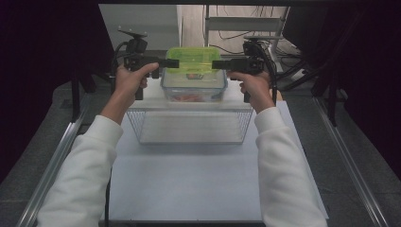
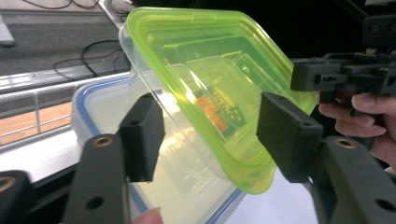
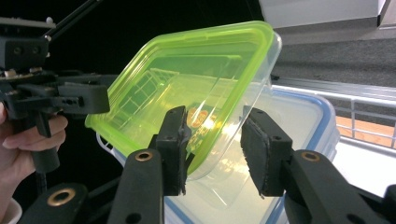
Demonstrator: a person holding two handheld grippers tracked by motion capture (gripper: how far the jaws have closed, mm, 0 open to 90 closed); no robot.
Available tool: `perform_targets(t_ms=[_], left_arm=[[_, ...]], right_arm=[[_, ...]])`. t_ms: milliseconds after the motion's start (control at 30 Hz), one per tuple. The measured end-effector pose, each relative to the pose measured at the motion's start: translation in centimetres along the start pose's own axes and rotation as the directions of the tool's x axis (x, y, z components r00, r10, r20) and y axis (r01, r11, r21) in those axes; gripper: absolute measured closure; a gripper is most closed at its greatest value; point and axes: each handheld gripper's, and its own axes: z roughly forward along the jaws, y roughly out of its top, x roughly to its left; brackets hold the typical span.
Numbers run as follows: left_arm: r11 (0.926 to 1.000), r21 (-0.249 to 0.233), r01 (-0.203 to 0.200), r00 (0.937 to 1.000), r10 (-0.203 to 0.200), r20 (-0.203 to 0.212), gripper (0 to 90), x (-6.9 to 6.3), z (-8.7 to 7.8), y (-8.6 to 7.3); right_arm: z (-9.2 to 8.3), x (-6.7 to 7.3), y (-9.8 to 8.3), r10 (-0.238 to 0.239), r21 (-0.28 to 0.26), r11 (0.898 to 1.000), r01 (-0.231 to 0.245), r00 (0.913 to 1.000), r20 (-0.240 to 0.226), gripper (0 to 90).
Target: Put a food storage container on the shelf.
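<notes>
A white table [image 1: 198, 184] ran away from the person, with grey floor and metal rails down both sides. Dark curtains closed in the left and right. Beyond the far end stood a pale wall, a metal frame and loose black cables on the floor.

Near the middle of the table sat one wire basket [image 1: 190, 124], its white floor bare. Just behind it stood one large clear box with a blue-edged lid [image 1: 194, 90]; something orange showed through its front wall.

Above that large box, one small clear container with a green lid [image 1: 194, 60] was held up between two grippers. In both gripper views it was tilted, lid face turned up and away, a small orange and dark label visible through it.

The left gripper [image 1: 171, 63] reached in from the left, held in the person's left hand [image 1: 131, 80]. In the left gripper view its two black pads stood apart, one on each side of the container's edge, with a gap visible at each pad.

The right gripper [image 1: 218, 65] reached in from the right, held in the right hand [image 1: 253, 87]. In the right gripper view its pads also bracketed the container's rim; whether they pressed it could not be told.

Two white sleeves entered from the bottom.
</notes>
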Motion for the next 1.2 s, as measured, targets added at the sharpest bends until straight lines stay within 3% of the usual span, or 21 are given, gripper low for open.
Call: perform_targets(t_ms=[200,467,733,933,1200], left_arm=[[0.9999,-0.011,-0.005,0.9999,0.005,-0.015,30.7,0.0,-0.1,0.0],[0.9996,-0.024,-0.015,0.9991,0.014,-0.039,24.0,-0.3,-1.1,0.0],[0.9991,-0.017,-0.038,0.9992,0.038,0.012,24.2,-0.7,-3.4,-1.3],[0.9965,-0.006,-0.083,0.996,0.083,0.034,22.7,-1.5,-6.0,-3.6],[0.9903,0.033,-0.135,0.9902,0.134,0.039,22.4,-2.1,-7.6,-8.3]], right_arm=[[-0.6,0.1,0.0,-0.003,-0.016,1.0,0.003,0.9997,0.024,48.6],[-1.5,0.2,0.0,-0.001,-0.039,0.999,0.002,0.9999,0.015,41.8],[-3.5,0.5,-0.6,-0.002,-0.022,1.0,0.002,0.9998,-0.021,37.0],[-5.8,0.7,-2.0,-0.023,-0.001,1.0,0.023,0.9987,-0.045,36.0],[-8.4,1.0,-5.7,-0.071,0.032,0.997,0.073,0.9954,-0.064,34.4]])
